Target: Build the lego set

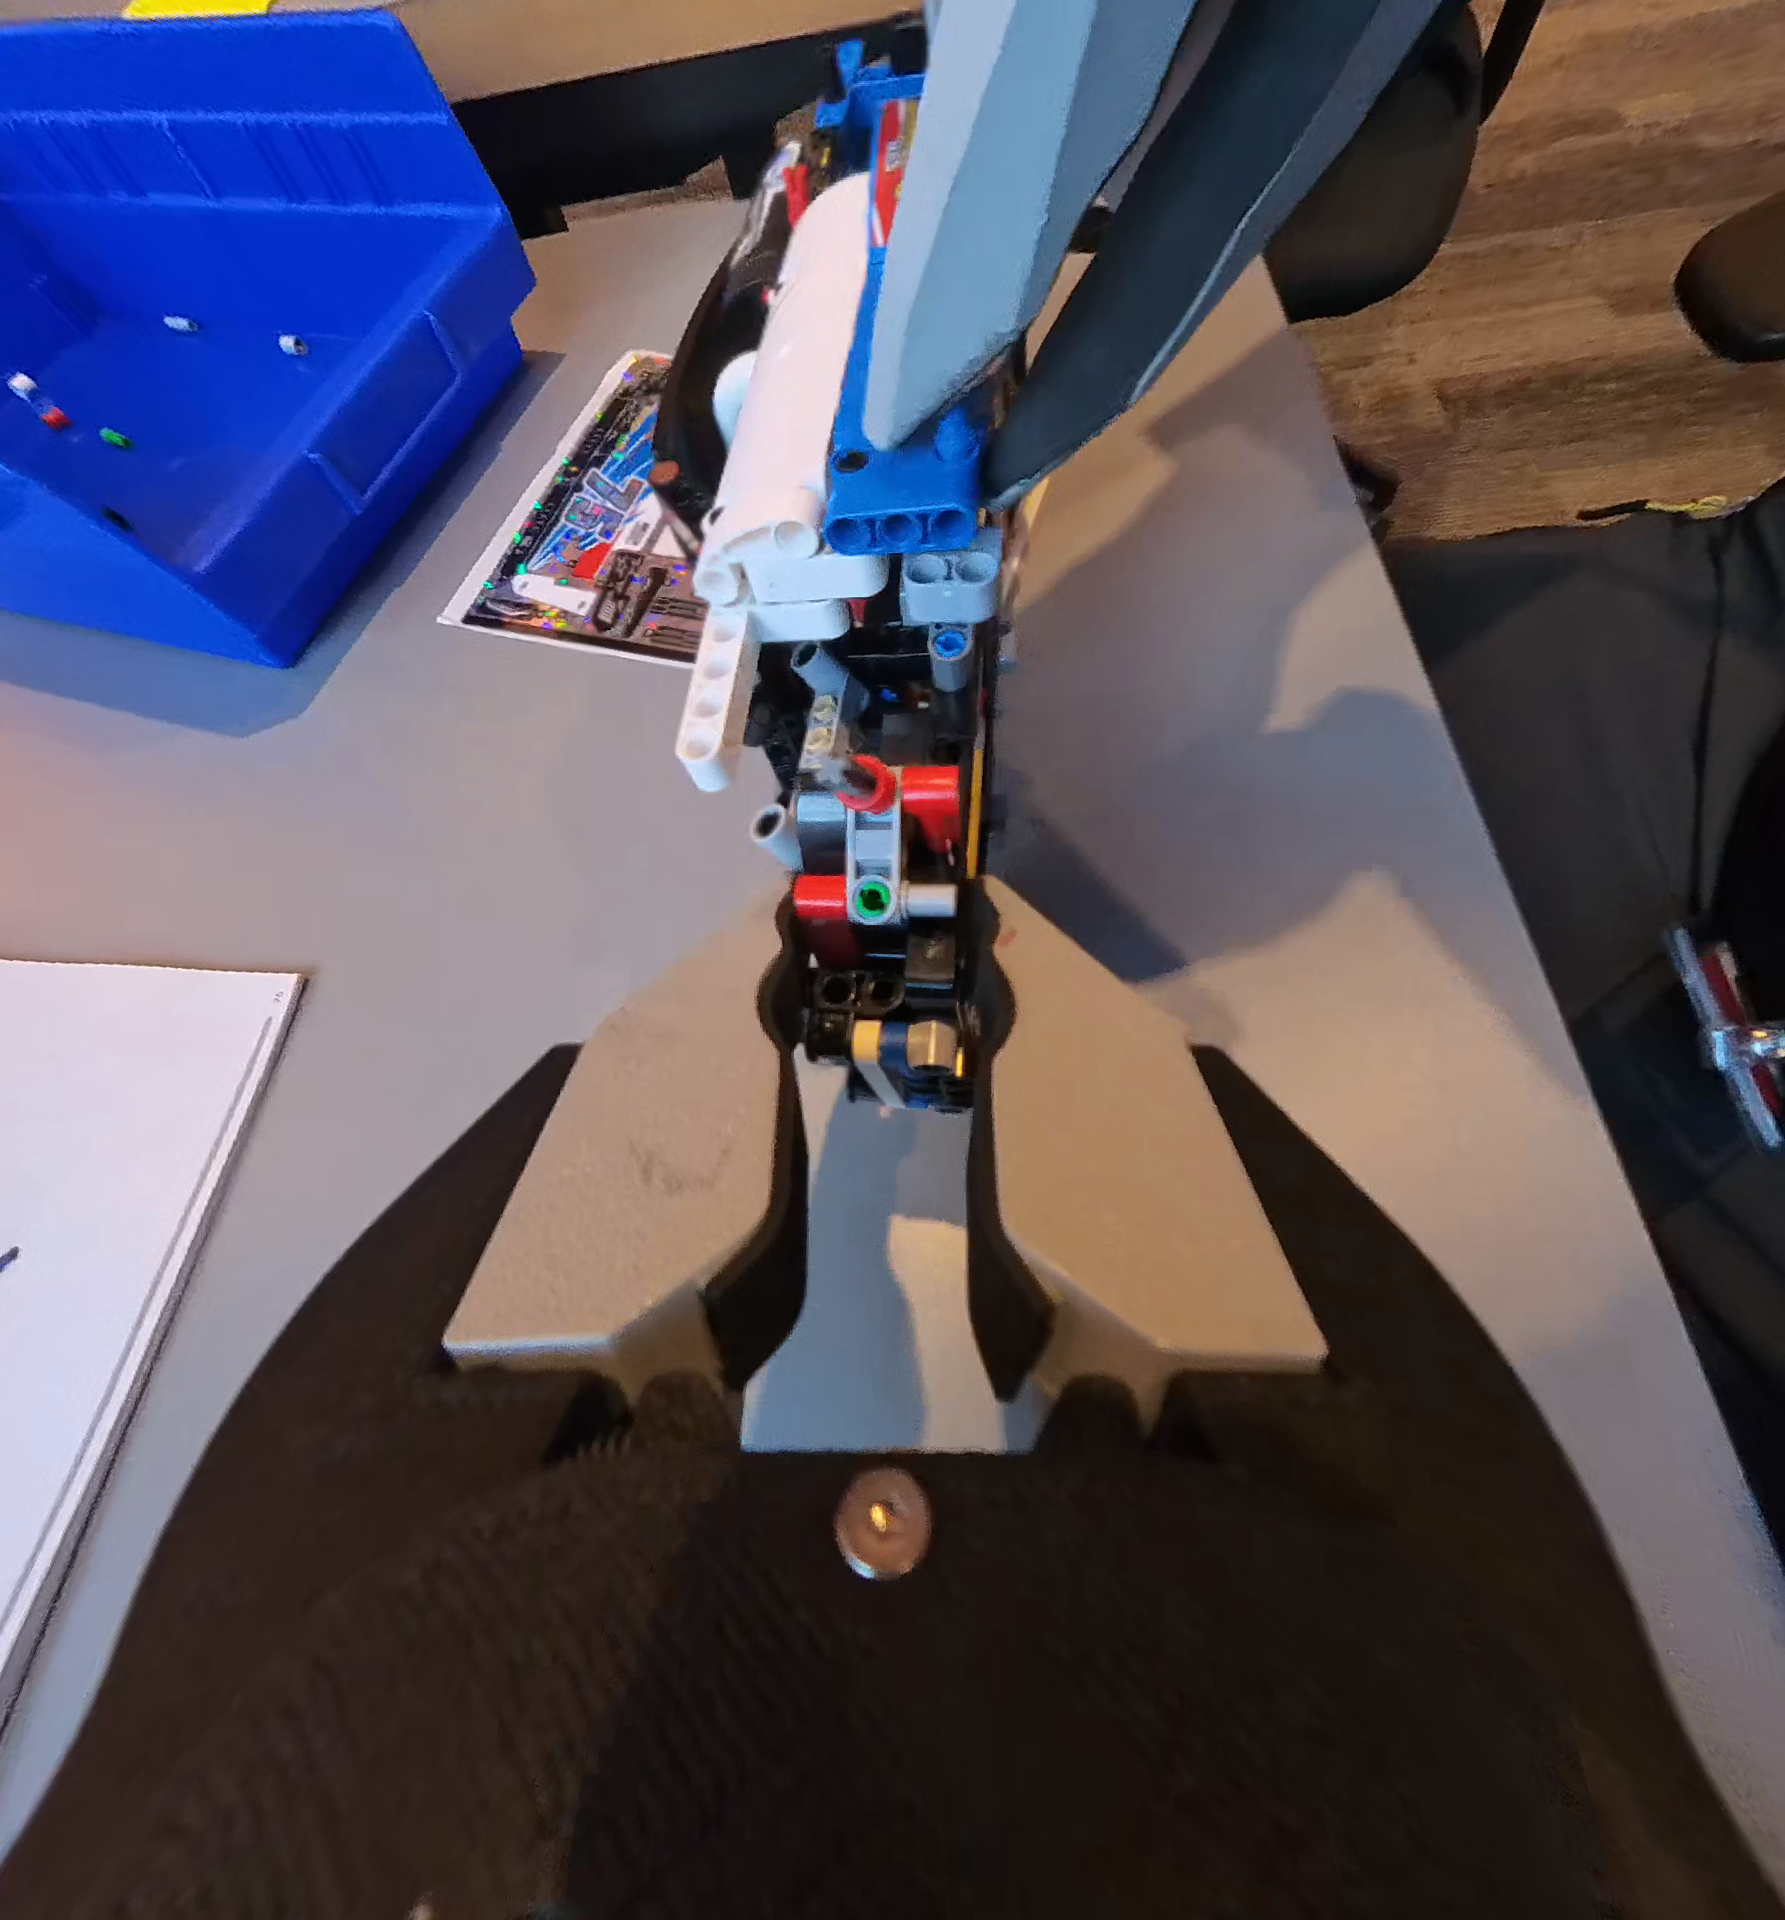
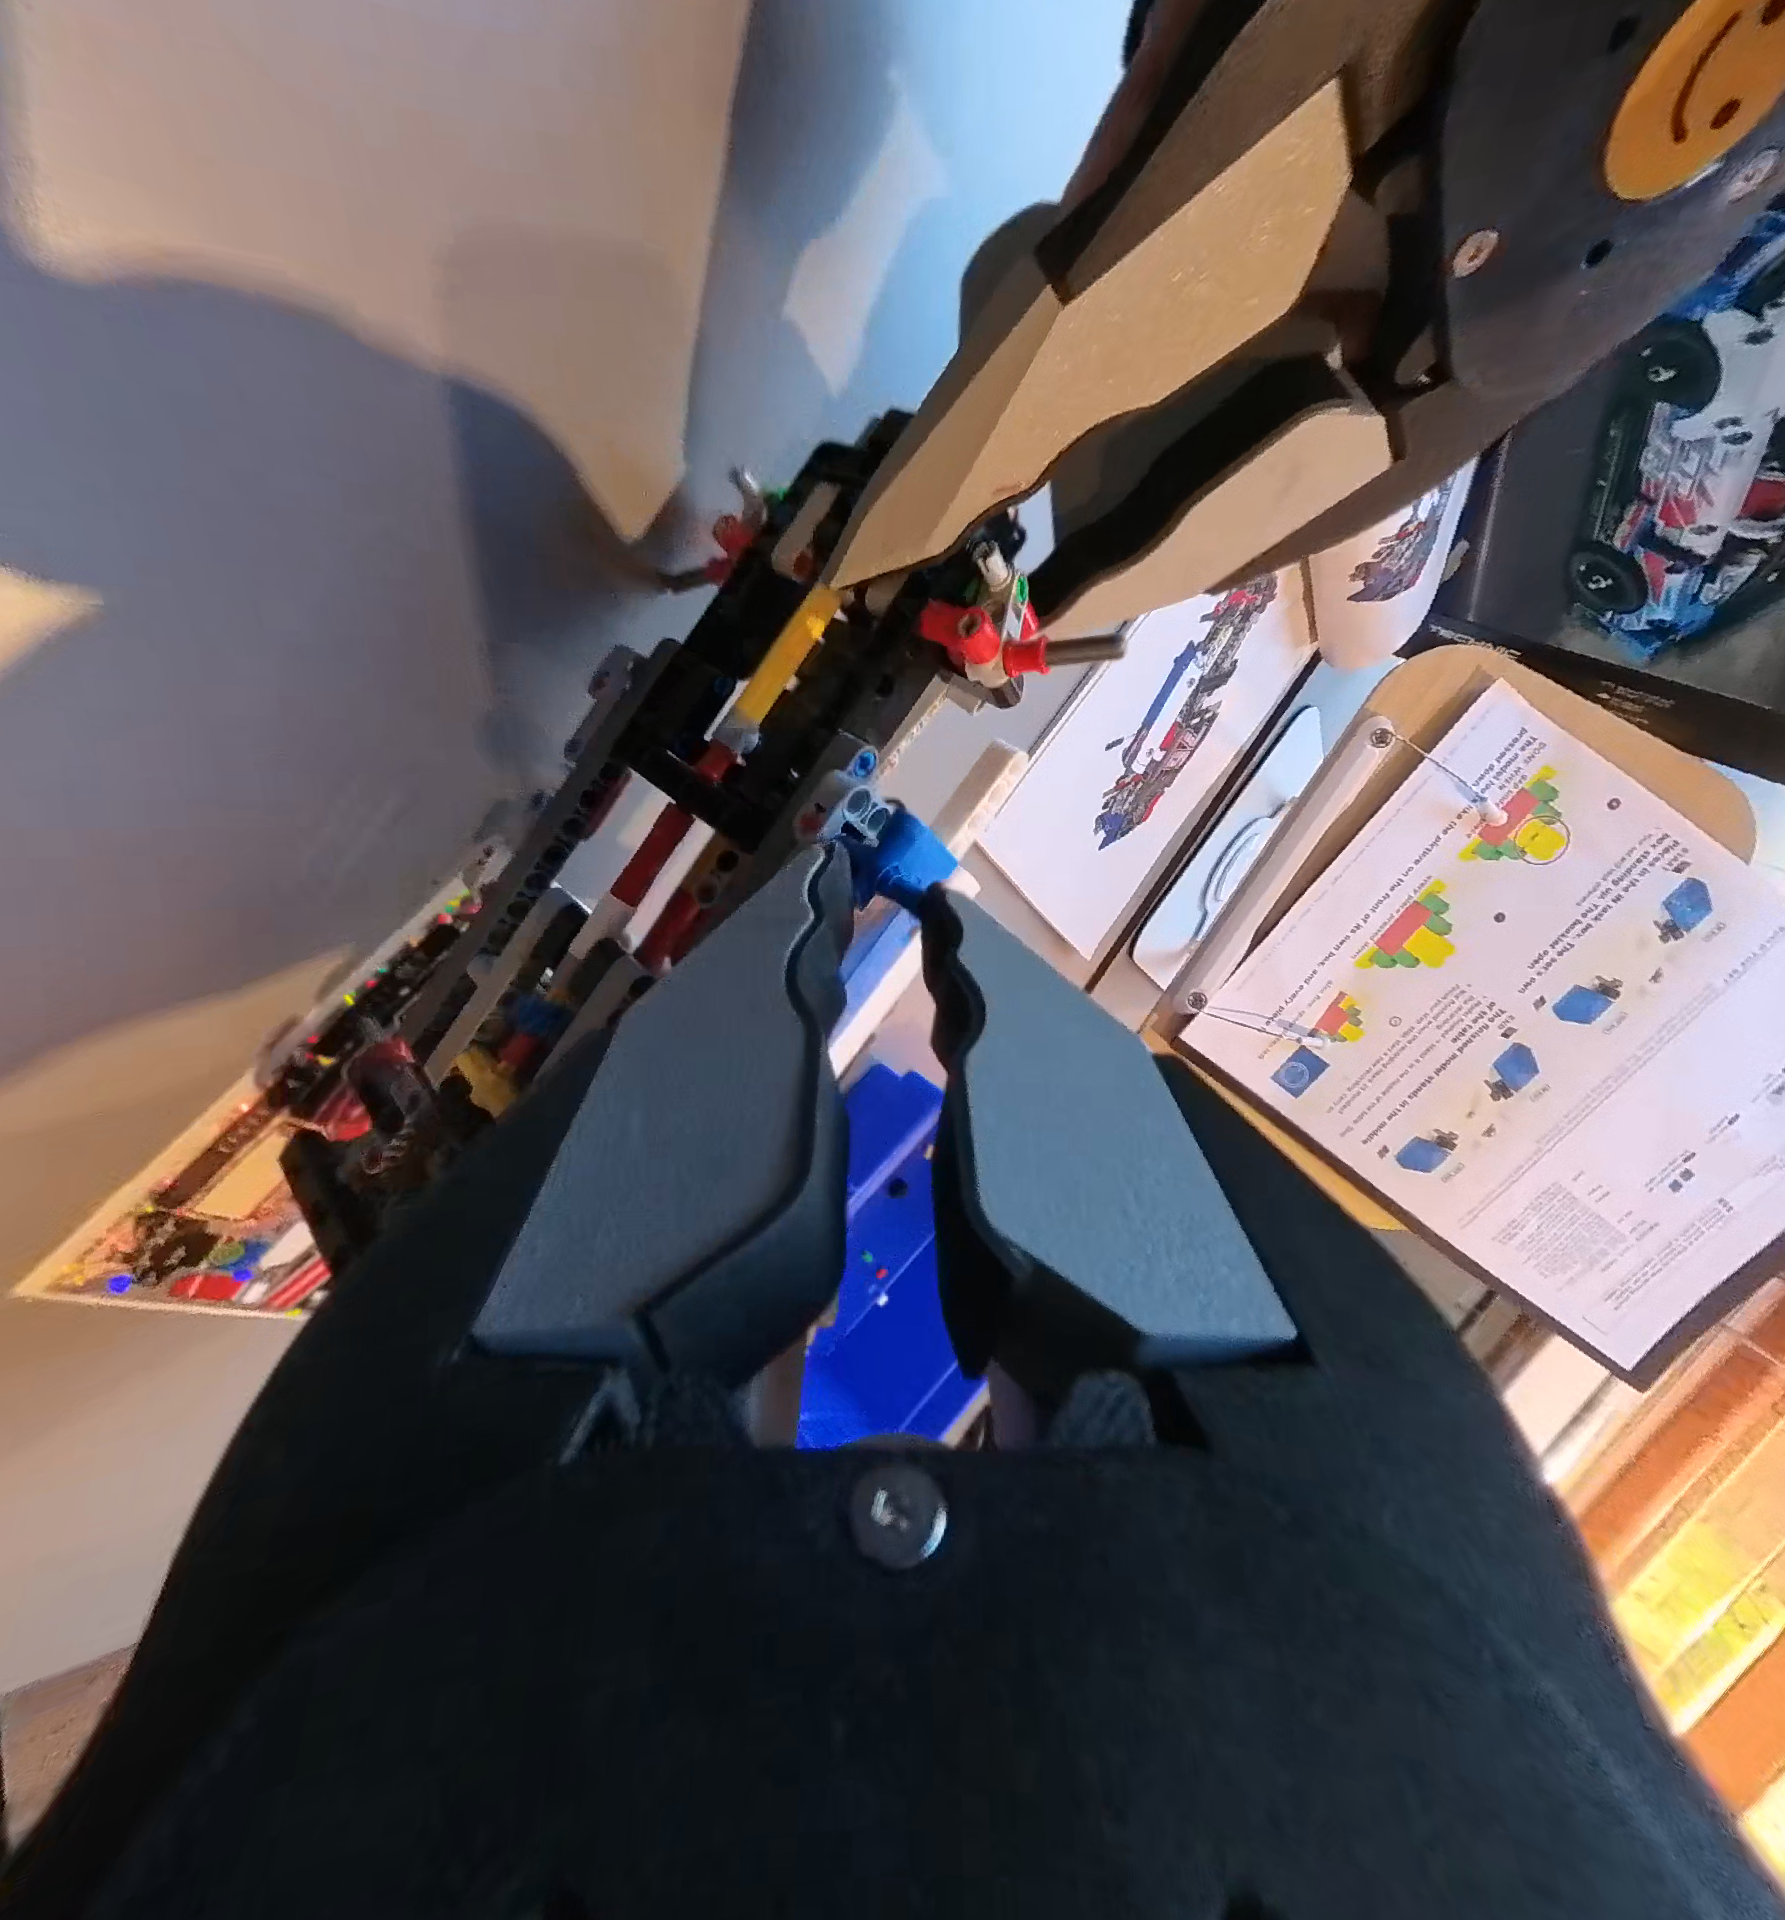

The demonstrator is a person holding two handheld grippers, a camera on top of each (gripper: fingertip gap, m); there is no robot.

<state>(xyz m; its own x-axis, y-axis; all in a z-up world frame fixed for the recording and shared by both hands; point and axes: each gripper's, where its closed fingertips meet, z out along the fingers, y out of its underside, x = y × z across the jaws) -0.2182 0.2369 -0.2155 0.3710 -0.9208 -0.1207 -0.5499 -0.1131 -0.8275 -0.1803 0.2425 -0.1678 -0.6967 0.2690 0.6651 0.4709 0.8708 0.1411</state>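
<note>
My left tongs (image 1: 883,997) clamp the near end of the lego model (image 1: 867,644), its long axis running away from me above the grey bench (image 1: 348,831). My right tongs (image 2: 883,883) pinch its blue beam (image 2: 909,854) at the far end.

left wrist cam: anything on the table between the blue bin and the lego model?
Yes. In the left wrist view, a glossy sticker sheet lies flat on the table between the blue bin and the model.
</note>
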